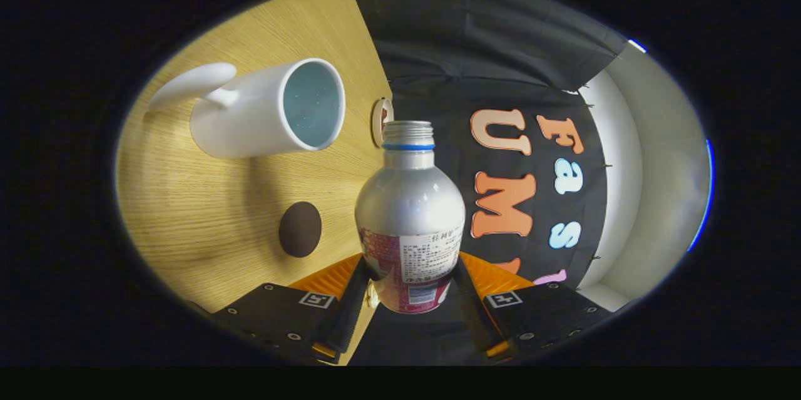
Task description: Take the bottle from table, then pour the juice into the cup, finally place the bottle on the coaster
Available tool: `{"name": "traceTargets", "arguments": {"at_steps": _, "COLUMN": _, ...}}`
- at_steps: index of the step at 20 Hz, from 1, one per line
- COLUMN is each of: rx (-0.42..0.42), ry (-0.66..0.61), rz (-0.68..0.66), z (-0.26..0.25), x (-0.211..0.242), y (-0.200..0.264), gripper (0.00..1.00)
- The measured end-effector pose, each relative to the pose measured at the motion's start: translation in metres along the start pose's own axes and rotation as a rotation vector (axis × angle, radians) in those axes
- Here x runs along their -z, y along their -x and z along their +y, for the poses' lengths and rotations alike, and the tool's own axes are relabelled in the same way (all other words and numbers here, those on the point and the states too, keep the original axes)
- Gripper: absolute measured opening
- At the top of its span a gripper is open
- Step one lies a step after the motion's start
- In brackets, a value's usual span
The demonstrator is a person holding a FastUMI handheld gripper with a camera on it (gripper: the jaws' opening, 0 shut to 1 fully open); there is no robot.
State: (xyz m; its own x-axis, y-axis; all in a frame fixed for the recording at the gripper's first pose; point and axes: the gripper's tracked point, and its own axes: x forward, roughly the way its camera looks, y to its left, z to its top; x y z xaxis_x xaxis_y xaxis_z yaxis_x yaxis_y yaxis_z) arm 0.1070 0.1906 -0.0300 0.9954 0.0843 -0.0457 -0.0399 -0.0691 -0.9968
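- I hold the gripper (410, 290) rolled onto its side, so the worktop (206, 225) stands like a wall beside the bottle (410, 218).
- Both fingers (350, 300) press on the bottle's labelled lower body, one on each flank; it is clear of the worktop.
- The bottle's open threaded neck points away from the fingers.
- The white cup (269, 109) stands on the worktop beyond the bottle's neck, mouth showing.
- The dark round coaster (300, 229) lies on the worktop just beside the bottle's body.
- Label print is too small for me to read.
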Motion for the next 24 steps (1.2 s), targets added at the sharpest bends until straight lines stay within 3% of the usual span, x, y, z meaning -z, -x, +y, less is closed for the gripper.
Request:
{"name": "traceTargets", "arguments": {"at_steps": 13, "rx": 0.039, "ry": 0.209, "rz": -0.036, "z": -0.015, "x": -0.007, "y": 0.004, "gripper": 0.73}}
{"name": "traceTargets", "arguments": {"at_steps": 24, "rx": 0.025, "ry": 0.237, "rz": -0.034, "z": -0.014, "x": -0.008, "y": 0.004, "gripper": 0.73}}
